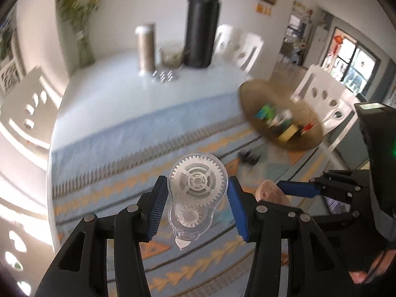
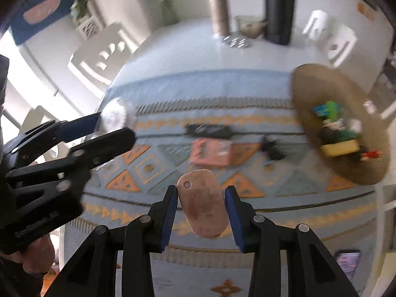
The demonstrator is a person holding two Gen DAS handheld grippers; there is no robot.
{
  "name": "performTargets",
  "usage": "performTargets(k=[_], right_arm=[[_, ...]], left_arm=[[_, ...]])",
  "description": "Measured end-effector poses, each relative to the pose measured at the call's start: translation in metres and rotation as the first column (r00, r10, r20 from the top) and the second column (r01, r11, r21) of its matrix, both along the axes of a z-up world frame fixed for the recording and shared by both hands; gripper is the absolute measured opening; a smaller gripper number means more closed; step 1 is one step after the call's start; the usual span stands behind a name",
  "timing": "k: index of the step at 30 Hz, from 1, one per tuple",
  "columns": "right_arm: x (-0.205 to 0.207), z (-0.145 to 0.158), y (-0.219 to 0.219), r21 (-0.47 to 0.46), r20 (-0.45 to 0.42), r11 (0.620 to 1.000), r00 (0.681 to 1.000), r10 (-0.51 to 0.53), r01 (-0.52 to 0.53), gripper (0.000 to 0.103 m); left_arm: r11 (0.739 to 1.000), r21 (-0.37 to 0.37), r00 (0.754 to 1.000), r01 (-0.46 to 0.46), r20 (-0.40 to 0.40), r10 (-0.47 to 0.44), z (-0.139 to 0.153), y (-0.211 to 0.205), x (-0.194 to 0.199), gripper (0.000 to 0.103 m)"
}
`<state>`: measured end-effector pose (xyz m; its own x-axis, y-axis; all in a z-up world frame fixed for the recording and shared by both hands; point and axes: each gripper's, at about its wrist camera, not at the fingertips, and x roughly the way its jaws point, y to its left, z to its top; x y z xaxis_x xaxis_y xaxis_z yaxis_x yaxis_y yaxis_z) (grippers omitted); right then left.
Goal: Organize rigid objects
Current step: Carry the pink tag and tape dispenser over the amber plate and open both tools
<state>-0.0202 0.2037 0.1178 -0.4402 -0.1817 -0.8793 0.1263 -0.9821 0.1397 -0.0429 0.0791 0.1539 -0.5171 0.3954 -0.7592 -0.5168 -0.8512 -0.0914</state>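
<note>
A: Chairs (image 1: 27, 109) at the far left, white, with cut-out backs. What sits next along the table?

B: A patterned cloth (image 1: 118, 180) covers the near part of the table (image 1: 111, 86). At the back stand a vase of greenery (image 1: 84, 49), a tan canister (image 1: 147, 47), a small glass bowl (image 1: 172, 55) and a tall black bottle (image 1: 200, 24), with a shiny metal piece (image 1: 164, 75) lying in front of the canister.

A: And the left gripper (image 1: 196, 198)?

B: It is clamped on a clear tape dispenser (image 1: 195, 193) with white gears inside, held up off the cloth. The blue pads (image 1: 158, 208) press its sides.

A: Further right?

B: The right gripper (image 2: 201, 208) is closed on a flat pink oval tag (image 2: 203, 205) with a small hole near its top, also lifted clear of the cloth. Beyond it on the cloth lie a dark flat object (image 2: 210, 131), a pink square thing (image 2: 212, 152) and a small black item (image 2: 272, 149); blur hides what they are.

A: At the right edge?

B: A round woven tray (image 2: 309, 86) rests on the table's right side, holding green, blue, yellow and red pieces (image 2: 339, 133) in a cluster. Another white chair (image 1: 326, 99) stands behind it. Part of a hand (image 2: 37, 255) shows under the left gripper in the right wrist view.
</note>
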Motion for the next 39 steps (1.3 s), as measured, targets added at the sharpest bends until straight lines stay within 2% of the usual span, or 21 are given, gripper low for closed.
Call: performTargets(k=[5,13,21,29,32,34,35,39], right_arm=[[-0.007,0.035,0.061,0.108,-0.076,0.99,0.994,-0.077,0.085,0.039],[-0.028,0.067,0.149,0.11,-0.114,0.979,0.981,-0.157,0.169,0.039],[-0.049,0.066,0.201,0.097,-0.107,0.978,0.979,-0.173,0.184,0.039],[-0.069,0.054,0.233,0.114,-0.082,0.98,0.984,-0.157,0.166,0.039],[-0.076,0.046,0.239,0.12,-0.065,0.98,0.987,-0.15,0.157,0.039],[-0.08,0.04,0.244,0.108,-0.048,0.982,0.987,-0.153,0.158,0.039],[-0.082,0.036,0.247,0.101,-0.04,0.982,0.987,-0.156,0.159,0.039],[-0.091,0.027,0.258,0.067,-0.007,0.984,0.986,-0.166,0.166,0.039]], left_arm=[[0.999,0.003,0.997,0.039,-0.064,-0.039,0.027,0.047,-0.008,0.046],[0.998,0.012,0.994,0.069,-0.089,-0.068,0.042,0.127,-0.022,0.046],[0.998,0.022,0.997,0.052,-0.062,-0.05,0.035,0.189,-0.037,0.046],[0.997,0.065,0.999,-0.031,0.013,0.03,0.015,0.214,-0.056,0.046],[0.994,0.09,0.995,-0.063,0.087,0.056,-0.003,0.221,-0.067,0.046],[0.988,0.126,0.983,-0.085,0.17,0.063,-0.019,0.222,-0.074,0.046],[0.987,0.129,0.98,-0.094,0.188,0.069,-0.024,0.223,-0.076,0.046],[0.986,0.124,0.975,-0.113,0.203,0.087,-0.034,0.227,-0.077,0.046]])
